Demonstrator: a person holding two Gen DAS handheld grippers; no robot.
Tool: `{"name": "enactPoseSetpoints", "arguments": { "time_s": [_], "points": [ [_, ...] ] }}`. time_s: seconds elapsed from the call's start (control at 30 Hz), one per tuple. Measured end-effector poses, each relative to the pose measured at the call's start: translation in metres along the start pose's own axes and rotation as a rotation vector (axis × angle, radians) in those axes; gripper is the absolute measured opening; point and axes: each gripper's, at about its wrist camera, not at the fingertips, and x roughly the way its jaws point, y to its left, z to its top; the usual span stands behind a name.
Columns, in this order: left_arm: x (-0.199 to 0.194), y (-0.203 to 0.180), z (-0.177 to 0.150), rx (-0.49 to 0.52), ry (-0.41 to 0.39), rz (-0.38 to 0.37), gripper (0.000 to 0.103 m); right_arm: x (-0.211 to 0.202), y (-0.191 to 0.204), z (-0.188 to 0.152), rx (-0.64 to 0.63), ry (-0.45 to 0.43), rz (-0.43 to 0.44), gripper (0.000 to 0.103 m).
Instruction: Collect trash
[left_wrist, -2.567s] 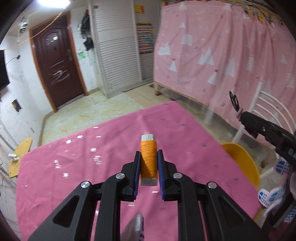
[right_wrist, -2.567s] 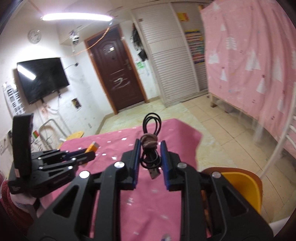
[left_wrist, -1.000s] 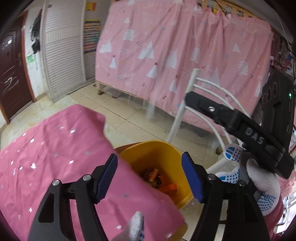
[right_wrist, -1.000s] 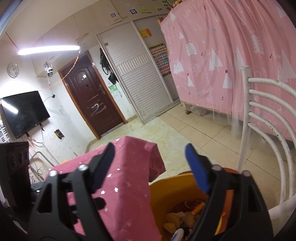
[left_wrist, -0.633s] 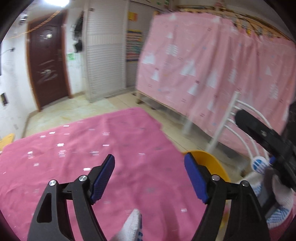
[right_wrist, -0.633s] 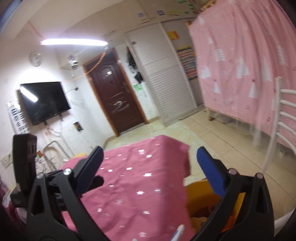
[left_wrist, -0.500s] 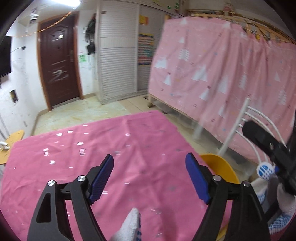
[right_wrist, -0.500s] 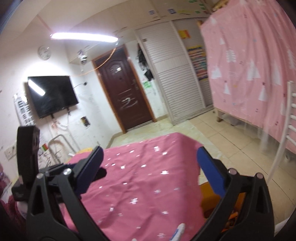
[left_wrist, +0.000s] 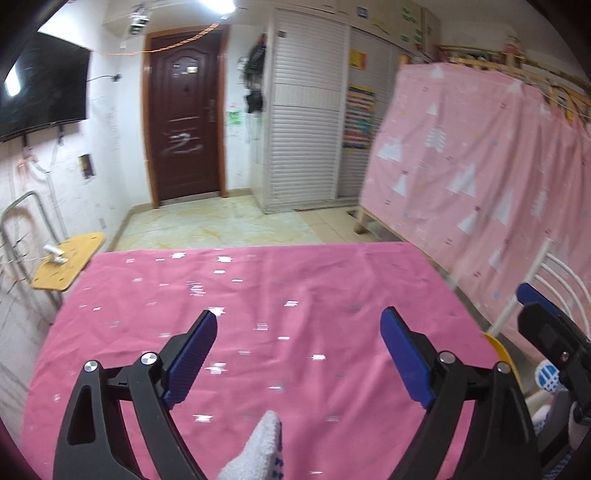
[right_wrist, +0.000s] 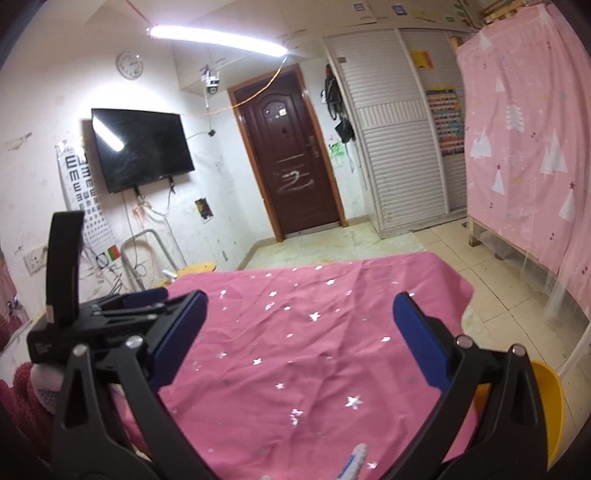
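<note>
My left gripper (left_wrist: 299, 325) is open wide and empty above the pink starred tablecloth (left_wrist: 295, 280). My right gripper (right_wrist: 301, 306) is also open wide and empty over the same cloth (right_wrist: 314, 332). The yellow trash bin's rim (right_wrist: 550, 398) shows at the table's right edge, and a sliver of it shows in the left wrist view (left_wrist: 502, 350). No loose trash shows on the cloth. The left gripper also appears in the right wrist view (right_wrist: 110, 314), and the right gripper in the left wrist view (left_wrist: 546, 332).
A white metal chair (left_wrist: 554, 280) stands right of the table beside a pink curtained bed frame (left_wrist: 480, 166). A small wooden stool (left_wrist: 68, 266) sits at the far left. A door (right_wrist: 291, 166), a wall TV (right_wrist: 140, 147) and tiled floor lie beyond.
Both grippers held items 2.6 s ago, then opened over the yellow bin. Both have since swung left, back over the table, still open and empty.
</note>
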Motion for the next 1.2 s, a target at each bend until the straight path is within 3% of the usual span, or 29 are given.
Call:
{"name": "enactPoseSetpoints", "arguments": {
  "time_s": [0.33, 0.63, 1.2],
  "points": [
    [0.001, 0.062, -0.012, -0.092, -0.010, 0.123, 0.083, 0.031, 0.029, -0.012, -0.041, 0.056, 0.016, 0.097],
    [0.010, 0.084, -0.022, -0.140, -0.007, 0.123, 0.083, 0.045, 0.039, -0.015, -0.061, 0.083, -0.008, 0.097],
    [0.012, 0.085, -0.026, -0.153, 0.003, 0.125, 0.083, 0.049, 0.035, -0.019, -0.048, 0.084, -0.004, 0.097]
  ]
}}
